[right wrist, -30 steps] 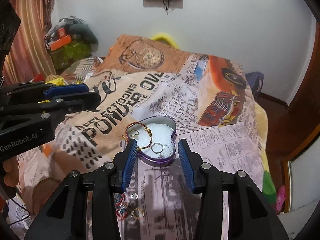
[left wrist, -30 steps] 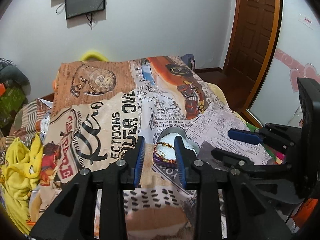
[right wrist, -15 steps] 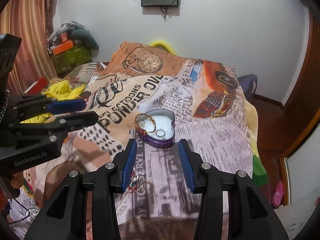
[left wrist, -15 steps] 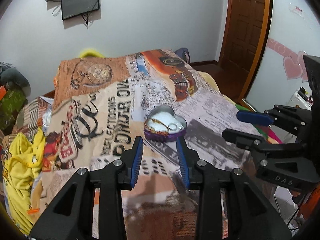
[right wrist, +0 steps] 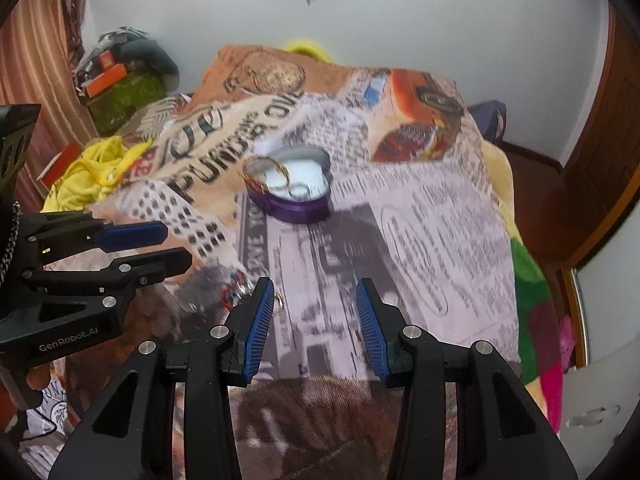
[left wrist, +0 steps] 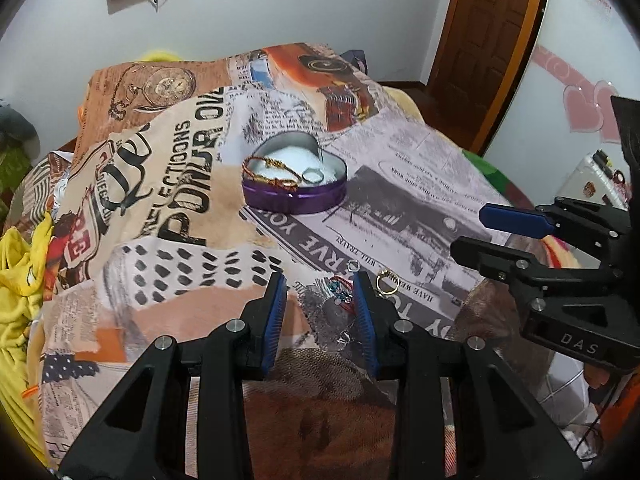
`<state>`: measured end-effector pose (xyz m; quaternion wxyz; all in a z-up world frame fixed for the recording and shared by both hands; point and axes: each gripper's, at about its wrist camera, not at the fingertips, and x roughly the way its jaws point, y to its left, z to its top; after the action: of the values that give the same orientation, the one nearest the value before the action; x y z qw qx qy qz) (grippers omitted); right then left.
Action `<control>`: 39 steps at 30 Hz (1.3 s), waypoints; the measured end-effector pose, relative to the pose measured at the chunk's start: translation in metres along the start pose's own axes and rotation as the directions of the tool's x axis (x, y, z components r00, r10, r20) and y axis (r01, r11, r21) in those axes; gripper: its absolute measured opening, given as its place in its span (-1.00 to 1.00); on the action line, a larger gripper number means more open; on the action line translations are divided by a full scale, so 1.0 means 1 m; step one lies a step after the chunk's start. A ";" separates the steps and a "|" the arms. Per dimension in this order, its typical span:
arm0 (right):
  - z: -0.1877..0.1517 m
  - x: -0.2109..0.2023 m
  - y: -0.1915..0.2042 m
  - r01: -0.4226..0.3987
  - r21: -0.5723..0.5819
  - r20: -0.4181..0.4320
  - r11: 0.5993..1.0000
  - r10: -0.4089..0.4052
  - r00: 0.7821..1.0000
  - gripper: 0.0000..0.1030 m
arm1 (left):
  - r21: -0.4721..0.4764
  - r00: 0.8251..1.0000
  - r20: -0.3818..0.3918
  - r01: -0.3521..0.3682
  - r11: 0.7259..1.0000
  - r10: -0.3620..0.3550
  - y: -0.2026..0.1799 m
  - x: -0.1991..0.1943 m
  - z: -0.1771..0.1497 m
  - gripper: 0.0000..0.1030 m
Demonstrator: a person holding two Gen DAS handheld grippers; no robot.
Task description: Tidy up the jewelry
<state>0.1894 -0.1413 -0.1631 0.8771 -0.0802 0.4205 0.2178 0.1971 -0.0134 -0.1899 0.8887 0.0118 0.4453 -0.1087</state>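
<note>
A purple heart-shaped tin (left wrist: 295,194) sits on the printed bedspread; it also shows in the right wrist view (right wrist: 294,200). In it lie a red and gold bracelet (left wrist: 269,174) and a silver ring (left wrist: 313,177). Loose jewelry lies nearer on the cloth: a gold ring (left wrist: 387,283), a small silver ring (left wrist: 353,266) and a red and blue beaded piece (left wrist: 338,286). My left gripper (left wrist: 319,280) is open and empty, with the beaded piece between its fingertips' line of sight. My right gripper (right wrist: 315,286) is open and empty, to the right of the loose pieces (right wrist: 236,288).
The bedspread (left wrist: 192,208) covers a bed that drops off at the right. Yellow clothing (left wrist: 20,264) lies at the left edge. A wooden door (left wrist: 484,40) stands at the back right. Boxes and clutter (right wrist: 120,80) are piled at the back left.
Both grippers have pulled back from the tin and dropped lower. The tin now lies farther off, and the loose jewelry has come into view near the left fingertips. Both stay open.
</note>
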 end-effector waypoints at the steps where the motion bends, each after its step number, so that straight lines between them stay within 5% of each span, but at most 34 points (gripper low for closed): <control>1: -0.002 0.002 -0.001 0.001 0.002 -0.006 1.000 -0.001 1.000 -0.24 | 0.000 1.000 -0.008 0.004 1.000 -0.004 -0.001 0.004 -0.001 -0.35; 6: -0.010 0.006 -0.005 -0.011 0.014 -0.023 1.000 0.011 1.000 -0.24 | 0.003 0.999 -0.040 0.027 1.000 -0.027 -0.006 0.018 -0.004 -0.56; 8: -0.012 0.008 -0.006 -0.018 0.017 -0.029 1.000 0.018 0.999 -0.24 | -0.002 0.998 -0.054 0.031 1.000 -0.031 -0.006 0.024 -0.005 -0.82; 17: -0.020 0.024 -0.005 -0.048 0.014 -0.070 0.999 0.048 0.996 -0.24 | -0.035 0.991 -0.086 0.097 0.995 -0.099 -0.005 0.034 -0.011 -0.83; 39: -0.016 0.049 0.010 -0.089 -0.032 -0.103 0.996 0.085 0.991 -0.24 | -0.072 0.997 -0.017 0.074 0.995 -0.076 0.014 0.022 -0.005 -1.00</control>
<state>0.2010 -0.1221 -0.2104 0.8427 -0.0885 0.4636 0.2592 0.2084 -0.0028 -0.2116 0.8794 -0.0355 0.4577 -0.1259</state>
